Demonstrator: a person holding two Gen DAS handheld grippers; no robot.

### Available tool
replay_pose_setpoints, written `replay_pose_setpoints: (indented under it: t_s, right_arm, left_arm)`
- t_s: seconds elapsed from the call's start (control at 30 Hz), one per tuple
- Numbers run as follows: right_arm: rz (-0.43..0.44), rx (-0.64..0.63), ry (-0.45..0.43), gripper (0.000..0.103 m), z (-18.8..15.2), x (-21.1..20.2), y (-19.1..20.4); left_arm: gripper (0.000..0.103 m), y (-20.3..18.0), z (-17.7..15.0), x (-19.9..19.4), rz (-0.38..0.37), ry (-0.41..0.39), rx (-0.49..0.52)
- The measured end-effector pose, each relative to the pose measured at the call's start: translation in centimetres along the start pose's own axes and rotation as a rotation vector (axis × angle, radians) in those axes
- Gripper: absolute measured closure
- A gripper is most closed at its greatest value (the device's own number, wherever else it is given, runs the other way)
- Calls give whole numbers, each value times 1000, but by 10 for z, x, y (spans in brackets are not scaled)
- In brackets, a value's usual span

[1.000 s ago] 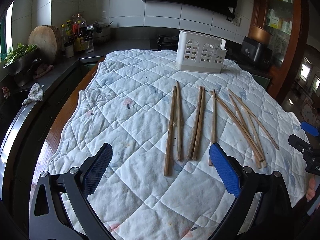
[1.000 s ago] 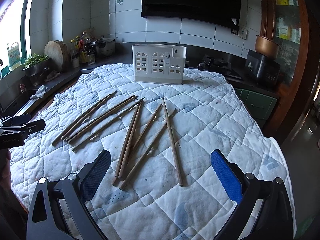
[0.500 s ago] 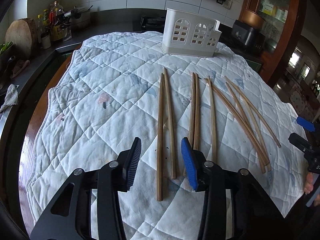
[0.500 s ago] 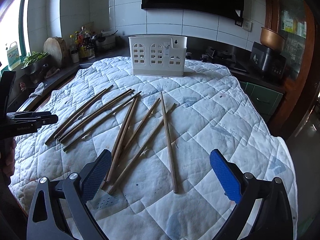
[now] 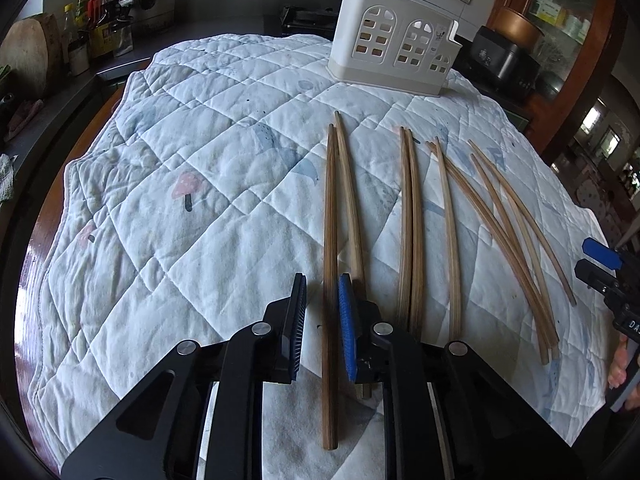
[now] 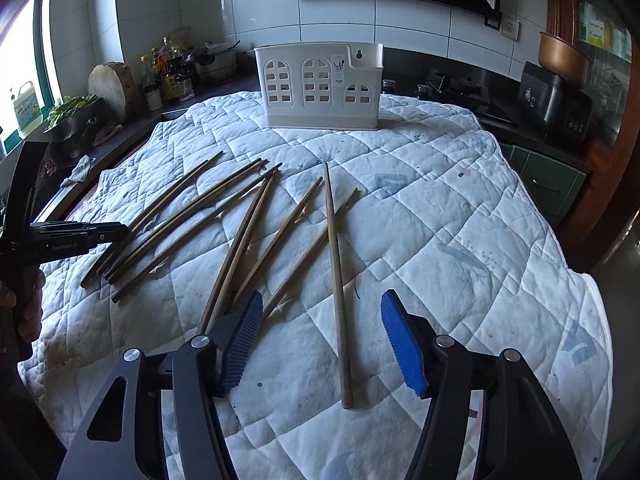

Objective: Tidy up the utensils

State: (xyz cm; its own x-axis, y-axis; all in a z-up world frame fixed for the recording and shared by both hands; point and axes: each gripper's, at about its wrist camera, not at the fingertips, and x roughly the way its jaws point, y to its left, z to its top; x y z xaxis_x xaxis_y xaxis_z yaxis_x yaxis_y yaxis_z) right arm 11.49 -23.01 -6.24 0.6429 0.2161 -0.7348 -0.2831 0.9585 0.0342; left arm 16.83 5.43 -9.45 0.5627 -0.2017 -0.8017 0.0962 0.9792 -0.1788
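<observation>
Here, your left gripper [image 5: 322,322] sat low over the quilted cloth [image 5: 192,184], and its body hid the near end of the paler chopstick [image 5: 350,196] beside it. The jaws had just been closing and stood narrow, with the dark chopstick [image 5: 330,240] running between the pads; a sliver of cloth showed on each side, so you could not tell if the pads pressed it. Its near end reached past the jaws toward you.

Your right gripper [image 6: 322,340] had also been closing, yet its jaws were still half spread around the lone chopstick [image 6: 336,272], clear of both pads. The left finger covered the near tips of the crossed chopsticks [image 6: 240,248] just beside it.

The remaining chopsticks [image 5: 500,236] fanned out between the two grippers, several overlapping so that their count was hard to make out. To the right of the lone stick the cloth lay bare up to its edge, where the bench dropped away; on the left a strip of wooden bench [image 5: 40,216] showed beyond the hem.

Farthest, the white utensil holder [image 6: 320,86] stood upright on the cloth's far end, well apart from every chopstick.
</observation>
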Motion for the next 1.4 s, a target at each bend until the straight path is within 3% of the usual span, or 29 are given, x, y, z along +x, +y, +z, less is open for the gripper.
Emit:
replay_pose_setpoints:
  t_s: [0.27,0.67,1.0,1.1,1.13,1.4]
  right_arm:
    - [23,-10,41,72,-1,13,0]
    - [-27,-27,75,91,-2,31,0]
    - [-53,-19,82,96,-8,38,-3]
    - [-53,-13,75,96,-9,36,-3]
    - [-55,-11,69,96,-9,34,-3]
    - [-63,-37,-13,96,0,-1,6]
  left_arm:
    - [87,1,-1,2,-4,3,-17]
    - [87,0,-11,-3,-15,-12,-48]
    - [87,2,-13,-1,-10,-33,-49]
    - [92,-2,-13,-1,21,-40,-27]
    - [96,-1,-12,-2,21,-41,-28]
    - [97,-2,-6,-27,15,-84,-7]
